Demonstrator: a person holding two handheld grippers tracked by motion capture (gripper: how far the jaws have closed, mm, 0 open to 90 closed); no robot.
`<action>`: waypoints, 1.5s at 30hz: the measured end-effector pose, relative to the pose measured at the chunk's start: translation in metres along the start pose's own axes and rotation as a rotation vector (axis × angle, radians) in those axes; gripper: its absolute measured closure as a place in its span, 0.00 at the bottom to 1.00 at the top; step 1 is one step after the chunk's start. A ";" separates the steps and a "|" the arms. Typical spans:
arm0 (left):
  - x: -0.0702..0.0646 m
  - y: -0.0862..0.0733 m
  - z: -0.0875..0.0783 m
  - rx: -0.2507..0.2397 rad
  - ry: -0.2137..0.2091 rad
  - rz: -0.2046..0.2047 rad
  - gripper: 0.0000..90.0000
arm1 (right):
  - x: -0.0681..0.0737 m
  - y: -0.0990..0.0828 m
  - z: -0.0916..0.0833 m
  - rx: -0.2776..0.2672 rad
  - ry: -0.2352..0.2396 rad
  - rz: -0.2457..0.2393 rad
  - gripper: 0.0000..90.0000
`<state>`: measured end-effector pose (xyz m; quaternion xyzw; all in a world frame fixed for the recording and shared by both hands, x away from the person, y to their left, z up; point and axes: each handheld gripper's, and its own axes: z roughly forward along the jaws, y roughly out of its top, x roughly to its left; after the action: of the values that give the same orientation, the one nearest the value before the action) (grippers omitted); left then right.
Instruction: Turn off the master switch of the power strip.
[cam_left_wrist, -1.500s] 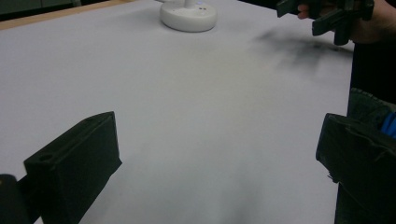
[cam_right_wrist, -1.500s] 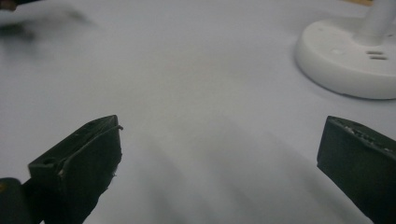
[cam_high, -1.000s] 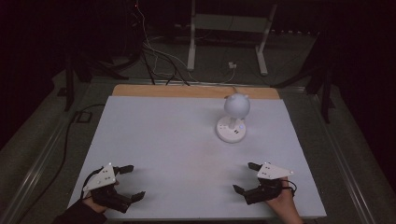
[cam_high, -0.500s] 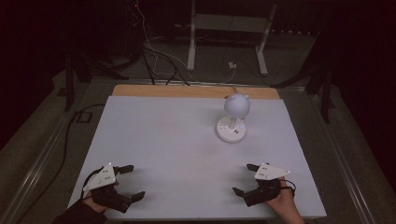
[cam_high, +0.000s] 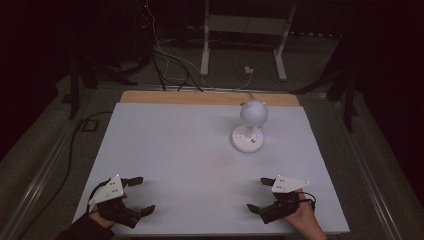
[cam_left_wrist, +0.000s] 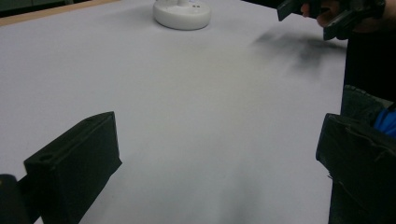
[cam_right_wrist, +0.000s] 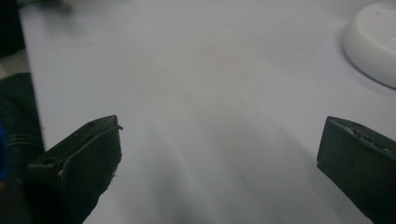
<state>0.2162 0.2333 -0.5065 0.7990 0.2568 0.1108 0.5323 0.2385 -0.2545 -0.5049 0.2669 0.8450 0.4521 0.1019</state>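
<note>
- The white lamp, a round head on a flat disc base, stands upright on the right half of the surface, nearer the far edge than the near one.
- The lamp's base shows at the top of the left gripper view and at the right edge of the right gripper view.
- A wooden strip runs along the far edge, just behind the lamp.
- The right hand-held gripper sits by the near right corner, jaws spread wide with nothing between them, well apart from the lamp.
- The left hand-held gripper sits by the near left corner, jaws likewise spread and empty.
- Between the two lies bare white surface, and it runs unbroken up to the lamp.
- Beyond the far edge, cables lie on the floor beside a white stand.
</note>
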 end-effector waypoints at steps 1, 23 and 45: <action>0.000 0.000 0.000 0.000 0.000 0.000 0.00 | 0.001 0.002 0.000 0.005 0.005 0.002 0.00; 0.000 0.000 -0.001 -0.003 -0.004 0.003 0.00 | -0.001 0.042 -0.012 -0.050 0.054 0.018 0.00; 0.000 0.000 -0.001 -0.006 -0.006 0.000 0.00 | -0.016 0.067 -0.014 -0.094 0.060 0.028 0.00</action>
<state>0.2158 0.2340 -0.5060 0.7977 0.2550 0.1091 0.5355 0.2702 -0.2428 -0.4429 0.2598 0.8217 0.5005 0.0828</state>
